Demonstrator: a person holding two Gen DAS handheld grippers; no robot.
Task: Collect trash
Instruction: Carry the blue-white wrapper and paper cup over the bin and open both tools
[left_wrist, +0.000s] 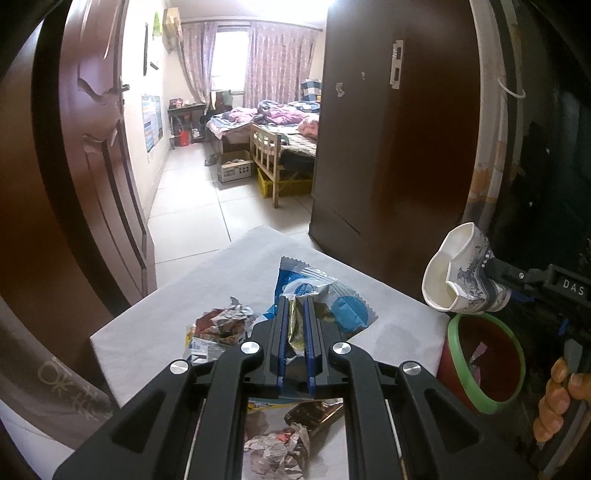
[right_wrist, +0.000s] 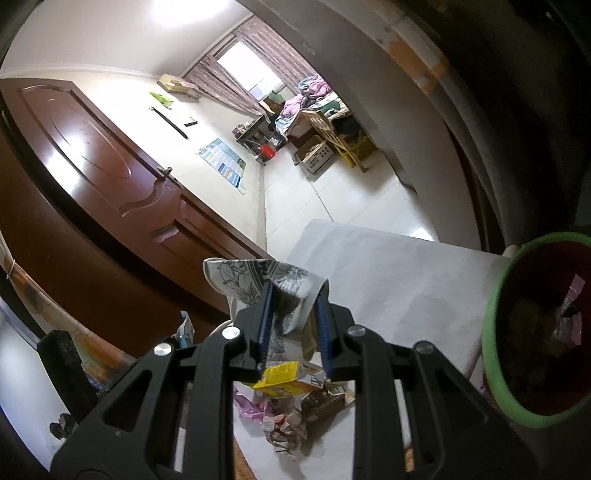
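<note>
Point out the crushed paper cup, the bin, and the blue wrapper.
Crushed paper cup (left_wrist: 458, 275), left wrist view, on its printed side.
Bin (left_wrist: 456, 341), left wrist view, on its green rim.
Blue wrapper (left_wrist: 349, 308), left wrist view, on its blue panel.

Daylight from window (left_wrist: 227, 55) far ahead of tongs, blown out white. Ceiling glare (right_wrist: 177, 14) above right tongs. Door (right_wrist: 92, 147) sheen. Heavy fisheye bending, dark vignette at edges. Foreground sharp.

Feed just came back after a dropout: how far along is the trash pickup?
Partly done: the bin already holds some scraps. In hand: the right gripper pinches a crushed paper cup near the bin; the left gripper clamps a blue snack wrapper. Left: crumpled wrappers and a yellow carton on the table.
</note>
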